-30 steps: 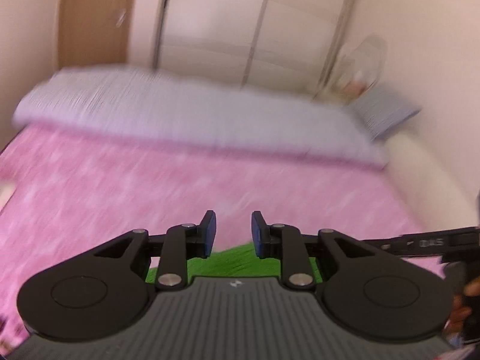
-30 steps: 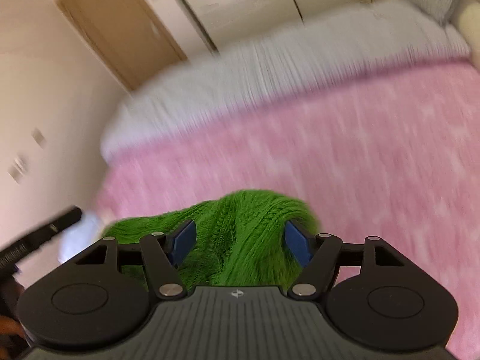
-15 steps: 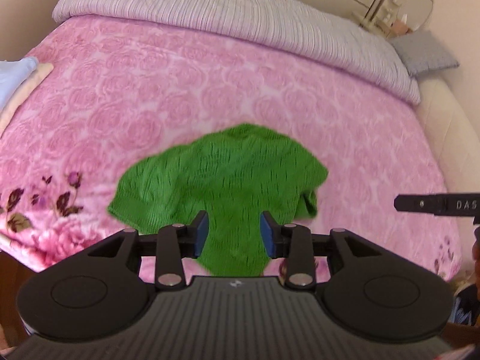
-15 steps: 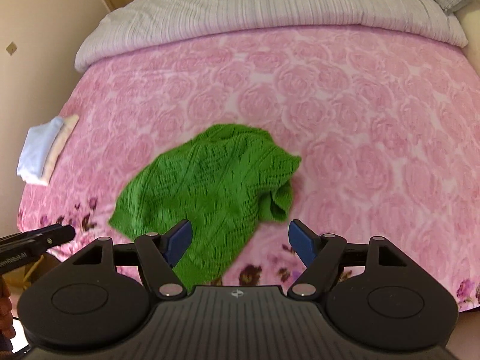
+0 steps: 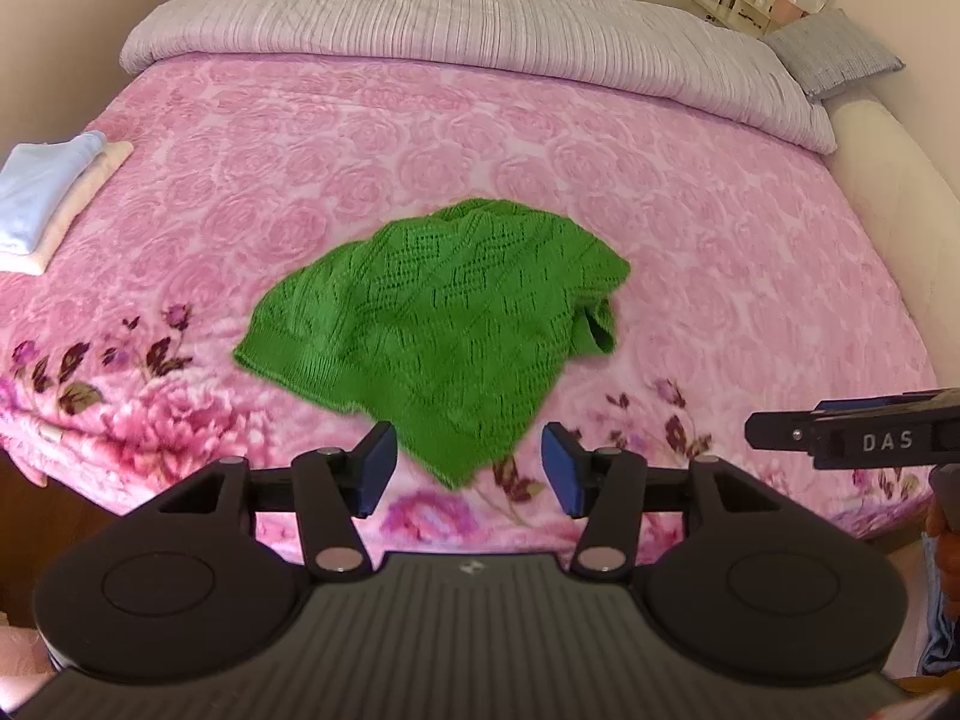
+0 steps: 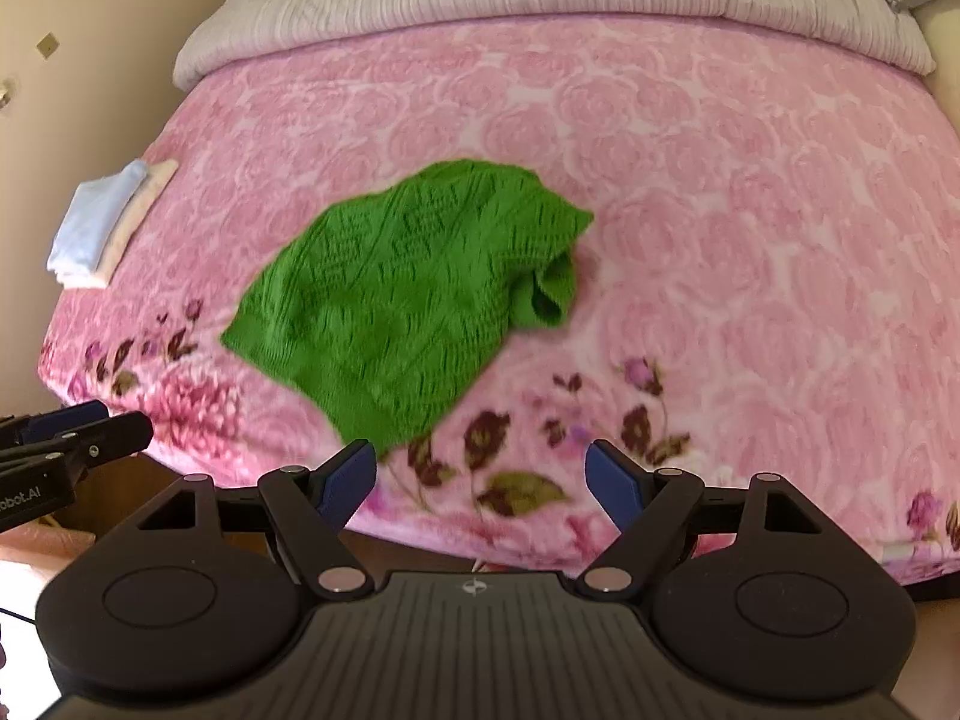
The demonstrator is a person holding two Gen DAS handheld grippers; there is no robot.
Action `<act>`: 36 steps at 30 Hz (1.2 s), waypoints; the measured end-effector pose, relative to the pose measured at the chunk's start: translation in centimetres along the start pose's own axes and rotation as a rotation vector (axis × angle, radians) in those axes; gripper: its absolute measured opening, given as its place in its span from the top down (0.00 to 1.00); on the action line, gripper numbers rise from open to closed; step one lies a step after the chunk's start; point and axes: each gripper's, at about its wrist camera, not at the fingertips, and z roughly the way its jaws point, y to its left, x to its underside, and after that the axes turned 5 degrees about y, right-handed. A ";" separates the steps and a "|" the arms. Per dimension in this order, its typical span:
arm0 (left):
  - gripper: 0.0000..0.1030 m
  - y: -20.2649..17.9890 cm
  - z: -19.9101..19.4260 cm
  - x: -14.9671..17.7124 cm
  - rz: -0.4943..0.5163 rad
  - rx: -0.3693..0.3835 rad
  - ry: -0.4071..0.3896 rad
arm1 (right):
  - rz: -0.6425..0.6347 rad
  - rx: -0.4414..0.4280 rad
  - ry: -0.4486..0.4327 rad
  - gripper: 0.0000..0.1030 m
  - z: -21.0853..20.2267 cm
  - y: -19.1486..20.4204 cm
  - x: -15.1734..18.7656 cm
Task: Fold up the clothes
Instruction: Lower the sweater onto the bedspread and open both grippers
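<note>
Pale blue and cream folded pile (image 5: 51, 192) sits at the bed's (image 5: 720, 192) left edge. Green knitted sweater (image 5: 438, 324) lies mid-bed, loosely doubled, one sleeve bunched: folding incomplete or untidy. Left claw (image 5: 468, 471) and right claw (image 6: 480, 480) both gape, holding nothing.

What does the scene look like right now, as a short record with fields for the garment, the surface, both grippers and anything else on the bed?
garment: green knit sweater, lying crumpled and unfolded, one sleeve tucked at its right side
surface: pink rose-patterned blanket on a bed
left gripper: jaws open, empty, short of the sweater's near hem
right gripper: jaws open, empty, off the garment
other items: folded pale clothes stacked at the bed's left edge; grey quilt across the far end
</note>
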 end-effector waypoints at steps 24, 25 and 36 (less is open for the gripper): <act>0.39 -1.4 -4.9 7.8 -0.020 -0.071 -0.027 | -0.049 0.004 -0.033 0.15 -3.0 0.9 6.8; 0.39 -1.2 -4.8 7.7 -0.020 -0.071 -0.025 | -0.048 0.006 -0.032 0.15 -2.8 1.0 6.6; 0.38 1.9 -2.0 4.6 0.002 -0.046 0.002 | -0.025 0.033 -0.021 0.15 -0.7 2.4 3.8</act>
